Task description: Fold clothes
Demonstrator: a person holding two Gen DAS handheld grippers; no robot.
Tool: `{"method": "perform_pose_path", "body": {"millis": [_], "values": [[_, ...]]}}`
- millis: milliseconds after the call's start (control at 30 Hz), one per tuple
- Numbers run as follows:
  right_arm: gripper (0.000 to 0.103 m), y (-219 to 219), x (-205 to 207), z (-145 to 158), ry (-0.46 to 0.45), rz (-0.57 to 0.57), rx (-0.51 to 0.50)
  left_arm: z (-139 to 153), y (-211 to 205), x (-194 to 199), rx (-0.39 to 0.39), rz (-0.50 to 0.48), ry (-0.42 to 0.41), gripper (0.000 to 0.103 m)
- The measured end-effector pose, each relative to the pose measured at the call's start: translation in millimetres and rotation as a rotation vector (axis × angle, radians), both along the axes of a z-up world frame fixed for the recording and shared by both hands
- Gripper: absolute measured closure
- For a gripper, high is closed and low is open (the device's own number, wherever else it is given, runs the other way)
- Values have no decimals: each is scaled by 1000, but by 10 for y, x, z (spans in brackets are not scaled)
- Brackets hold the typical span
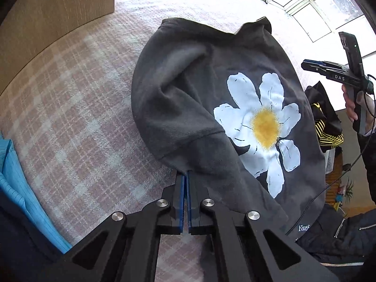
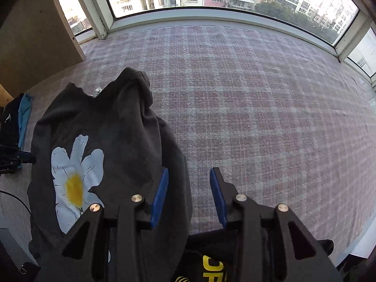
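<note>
A dark grey sweatshirt [image 1: 188, 98] with a white and yellow daisy print [image 1: 263, 122] lies rumpled on the plaid cover; the right wrist view shows the same sweatshirt [image 2: 112, 141] at lower left. My left gripper [image 1: 186, 176] is shut, its blue pads together at the edge of a folded sleeve, where the cloth drapes over the right finger. A hand holds my right gripper [image 1: 305, 64] in the air beyond the garment's far side. In its own view the right gripper [image 2: 189, 174] stands open with nothing between the fingers, its left finger [image 2: 162, 188] over the sweatshirt's right edge.
A pink and white plaid cover [image 2: 258, 105] spreads to the window frame [image 2: 188, 16]. A blue garment [image 1: 14, 176] lies at the left, a black garment with yellow print [image 1: 326, 129] on the right. A wooden panel [image 1: 58, 11] stands at the back left.
</note>
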State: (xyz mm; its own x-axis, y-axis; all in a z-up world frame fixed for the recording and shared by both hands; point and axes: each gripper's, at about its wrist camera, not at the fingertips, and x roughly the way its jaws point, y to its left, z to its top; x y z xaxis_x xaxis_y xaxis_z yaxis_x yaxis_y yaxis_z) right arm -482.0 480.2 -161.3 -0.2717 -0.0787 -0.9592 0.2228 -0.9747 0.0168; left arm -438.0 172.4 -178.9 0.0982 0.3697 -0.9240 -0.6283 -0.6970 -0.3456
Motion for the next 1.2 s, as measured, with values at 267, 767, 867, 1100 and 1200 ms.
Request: {"method": "perform_pose_path", "body": {"millis": [267, 767, 867, 1100, 1200], "values": [[66, 133, -78, -108, -24, -2, 37, 629, -431, -321, -198, -17, 231, 102], [66, 244, -179, -512, -119, 124, 7, 322, -837, -695, -516, -79, 326, 103], [66, 294, -148, -605, -172, 169, -46, 279, -670, -545, -460, -116, 308, 103], [102, -25, 109, -546, -141, 291, -100, -11, -418, -371, -470, -179, 270, 103], [101, -217, 267, -397, -111, 306, -155, -25, -475, -378, -458, -164, 258, 103]]}}
